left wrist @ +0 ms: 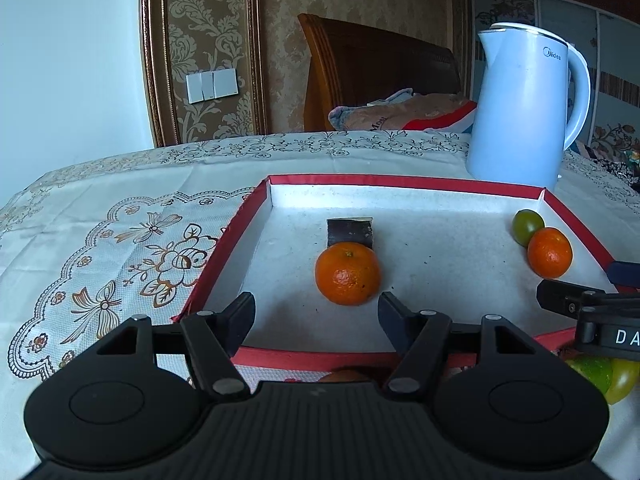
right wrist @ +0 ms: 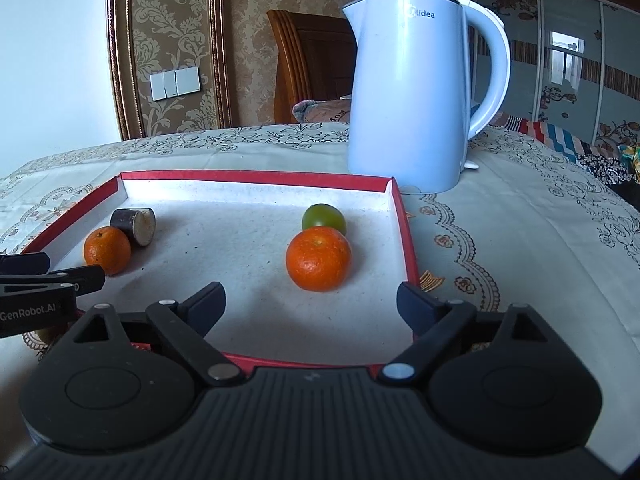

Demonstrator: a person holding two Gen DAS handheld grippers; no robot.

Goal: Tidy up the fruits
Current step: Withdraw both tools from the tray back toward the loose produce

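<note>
Fruits are partly sorted into the red-rimmed tray point(left wrist: 256, 200) on the desk point(left wrist: 100, 208). Left to right inside it: an orange point(left wrist: 347, 273) touching a short dark cut stalk piece point(left wrist: 350, 232) behind it; a bare stretch of white floor; then a green fruit point(left wrist: 527, 225) touching a second orange point(left wrist: 549, 253) near the right wall. What is left, as far as can be seen, lies outside the near rim: an orange-coloured fruit point(left wrist: 344, 376) mostly hidden behind the left claw's body, and two green fruits point(left wrist: 600, 376) by the near right corner. Judged from this, the task is about half done.

Left claw point(left wrist: 316, 312): moderately open, nothing between its fingers, just short of the left orange. Right claw point(right wrist: 310, 304): spread wide and empty, in front of the right orange, its right finger point(right wrist: 416, 306) over the tray's right rim point(right wrist: 408, 248).

Edges and room: the tray walls are low, so fruit must be lifted over the near rim. The widest free floor is the middle, between the two fruit pairs. A blue kettle point(right wrist: 404, 92) stands just beyond the far right corner, limiting reach there. The two claws sit close side by side. The cloth-covered desk is open to the left of the tray.
</note>
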